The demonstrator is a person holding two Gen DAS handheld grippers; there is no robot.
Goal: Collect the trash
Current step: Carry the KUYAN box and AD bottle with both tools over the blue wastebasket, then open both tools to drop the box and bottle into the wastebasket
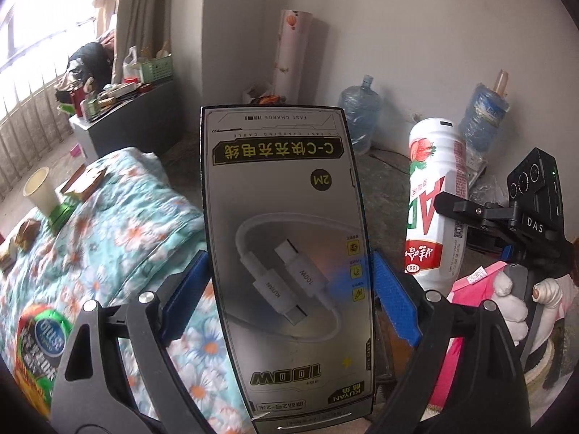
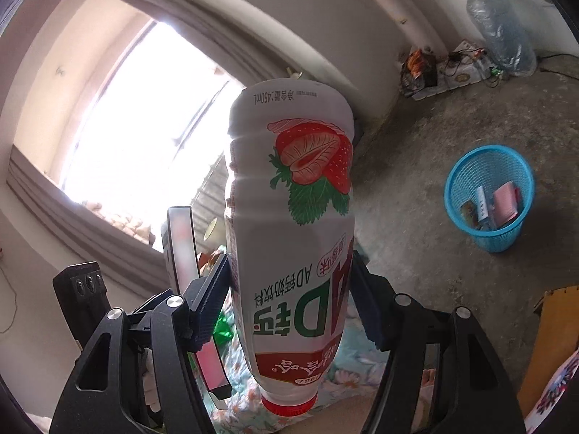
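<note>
My left gripper [image 1: 289, 289] is shut on a grey charging-cable box [image 1: 286, 238], held upright above the flowered quilt [image 1: 119, 224]. My right gripper [image 2: 289, 289] is shut on a white strawberry milk bottle [image 2: 293, 217], held upside down with its red cap at the bottom. That bottle [image 1: 436, 199] and the right gripper also show at the right of the left wrist view. The box shows edge-on [image 2: 181, 246] left of the bottle in the right wrist view. A blue mesh trash basket [image 2: 488, 199] stands on the concrete floor to the right, with some packets inside.
On the quilt lie a paper cup [image 1: 38, 190], small brown boxes [image 1: 83, 182] and a green snack bag [image 1: 36, 347]. Water jugs [image 1: 360, 114] and a paper roll [image 1: 293, 58] stand by the far wall. A cluttered cabinet [image 1: 119, 108] is by the window. A cardboard box [image 2: 557, 329] sits at right.
</note>
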